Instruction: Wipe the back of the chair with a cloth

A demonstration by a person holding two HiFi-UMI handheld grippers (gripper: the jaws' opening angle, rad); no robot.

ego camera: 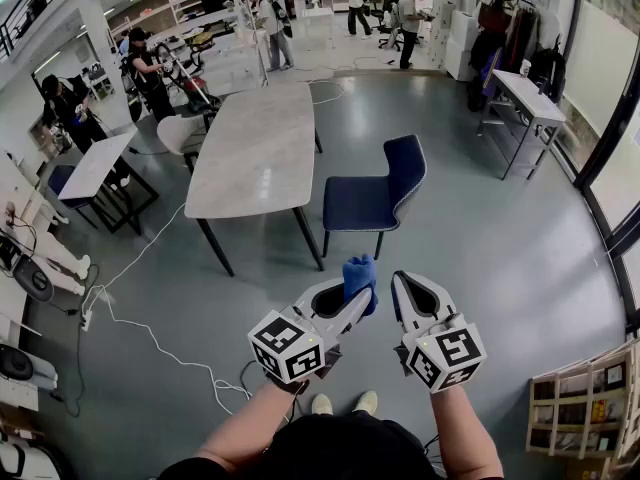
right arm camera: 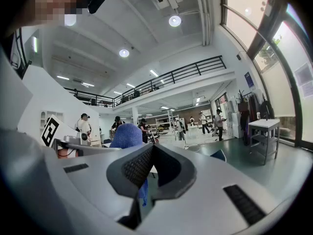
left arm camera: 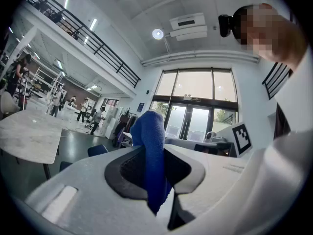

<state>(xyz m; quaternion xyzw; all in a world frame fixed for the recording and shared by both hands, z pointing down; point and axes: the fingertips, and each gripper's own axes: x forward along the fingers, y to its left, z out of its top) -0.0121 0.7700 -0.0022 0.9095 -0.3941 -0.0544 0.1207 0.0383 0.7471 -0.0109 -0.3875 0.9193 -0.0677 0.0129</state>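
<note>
A dark blue chair stands on the grey floor beside a long table, its back on the right, about a chair's length ahead of both grippers. My left gripper is shut on a blue cloth that sticks up from its jaws. In the left gripper view the cloth hangs pinched between the jaws of the left gripper. My right gripper is close beside it, shut and holding nothing. The right gripper view shows the right gripper with the cloth behind its jaws.
A long pale marble table stands left of the chair, with a white chair beyond it. A white cable runs over the floor at the left. A narrow side table stands at the right, a wooden shelf at the lower right. People stand at the back.
</note>
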